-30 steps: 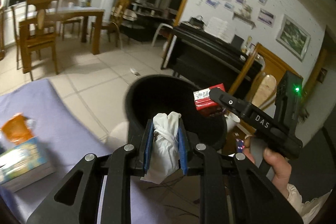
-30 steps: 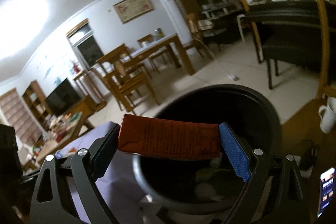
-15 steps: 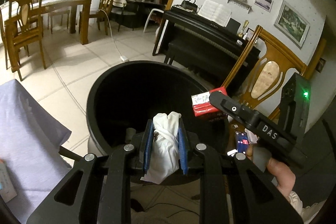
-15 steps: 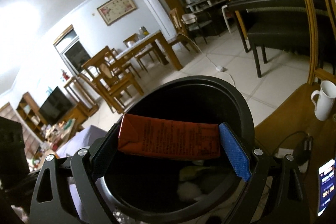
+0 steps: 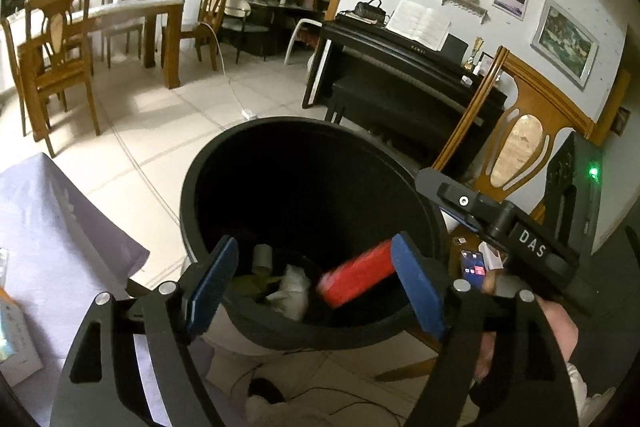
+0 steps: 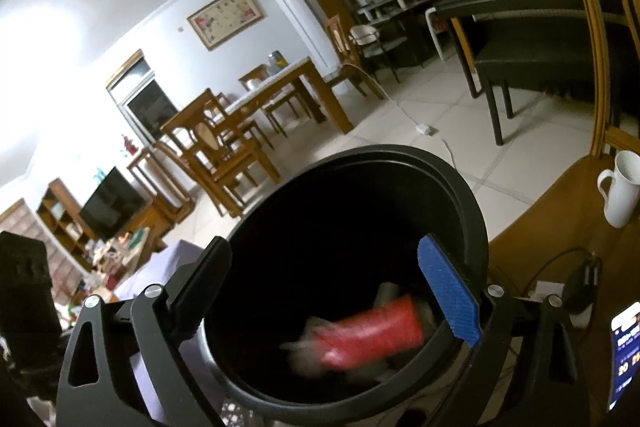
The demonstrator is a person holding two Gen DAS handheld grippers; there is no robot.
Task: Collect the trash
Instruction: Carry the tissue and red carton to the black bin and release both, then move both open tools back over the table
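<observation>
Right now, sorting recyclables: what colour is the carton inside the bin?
Red carton, clearest in the left wrist view.

"DAS" on right claw (image 5: 460,187); "KAWAI" on piano (image 5: 400,67).

Black bin (image 5: 192,187) on tiled floor (image 5: 160,131); trash inside.

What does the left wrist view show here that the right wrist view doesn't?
Only the left wrist view shows the right gripper from outside, the hand holding it, and a purple cloth. Only the right wrist view shows a white mug and a television. Both show the black bin, the blurred red carton inside it, and empty jaws; the left gripper's are opening.
</observation>
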